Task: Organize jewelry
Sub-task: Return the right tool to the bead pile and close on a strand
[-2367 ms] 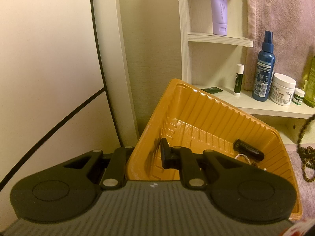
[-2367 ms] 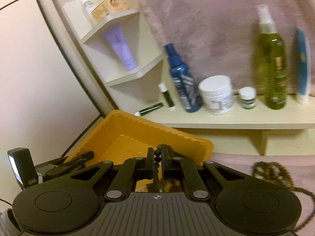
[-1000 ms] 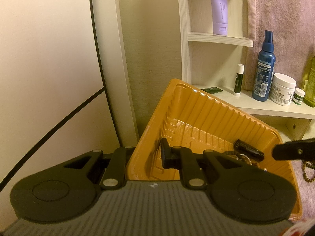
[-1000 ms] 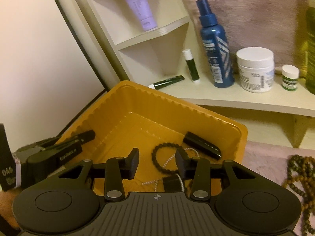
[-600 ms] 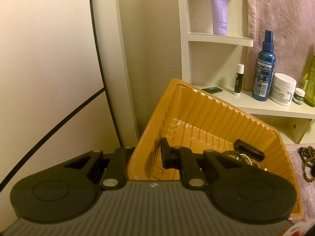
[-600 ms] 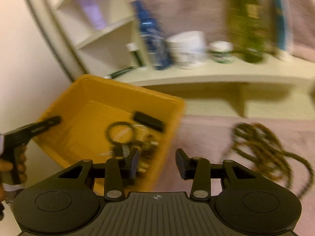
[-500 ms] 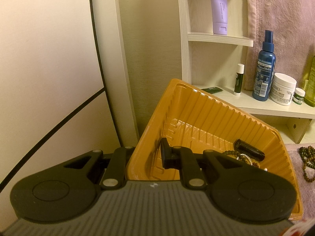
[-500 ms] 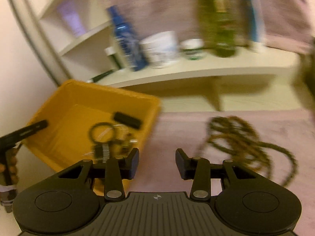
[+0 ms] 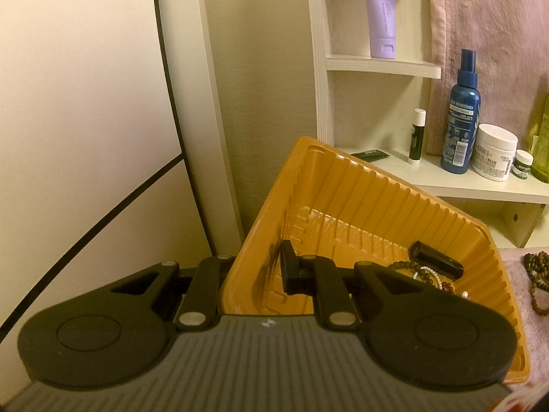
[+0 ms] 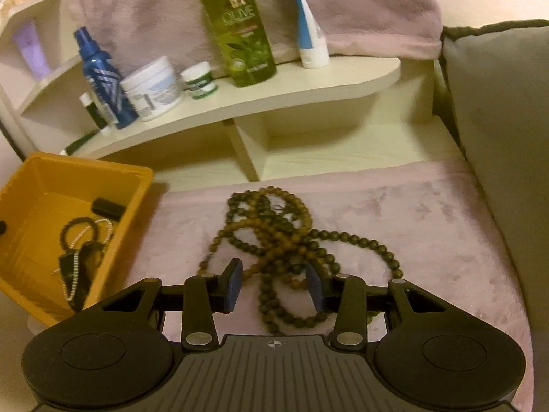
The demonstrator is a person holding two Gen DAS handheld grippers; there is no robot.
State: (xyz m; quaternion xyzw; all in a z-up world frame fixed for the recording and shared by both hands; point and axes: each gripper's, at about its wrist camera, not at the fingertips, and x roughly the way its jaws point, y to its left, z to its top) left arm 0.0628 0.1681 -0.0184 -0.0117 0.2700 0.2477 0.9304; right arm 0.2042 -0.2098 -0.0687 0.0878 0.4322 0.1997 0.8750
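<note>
A: What is held by the left gripper (image 9: 254, 271)?

B: The near wall of the orange tray (image 9: 377, 189) is pinched between its fingers, one outside the wall, one inside. The tray is seen tilted in the left wrist view.

A: And what is found in the tray?

B: A black tube (image 9: 435, 260), a dark bead bracelet (image 10: 78, 228), and a thin pale chain (image 10: 99, 231) are seen on its floor, gathered toward the right end.

A: How are the right gripper's (image 10: 274, 285) fingers set?

B: They are spread, and nothing is pressed between them. A strand of the brown bead necklace (image 10: 274, 233) is seen in the gap below, but whether it is touched cannot be told.

A: Where is the necklace placed?

B: It is heaped in loops on the pink blanket (image 10: 411, 213), just right of the tray and apart from it.

A: What is noted behind?

B: A pale shelf (image 10: 274, 94) is seen, on which a blue spray bottle (image 10: 103, 79), a white jar (image 10: 152, 87) and a green bottle (image 10: 236, 24) are stood. A grey cushion (image 10: 497, 120) is seen at the right.
</note>
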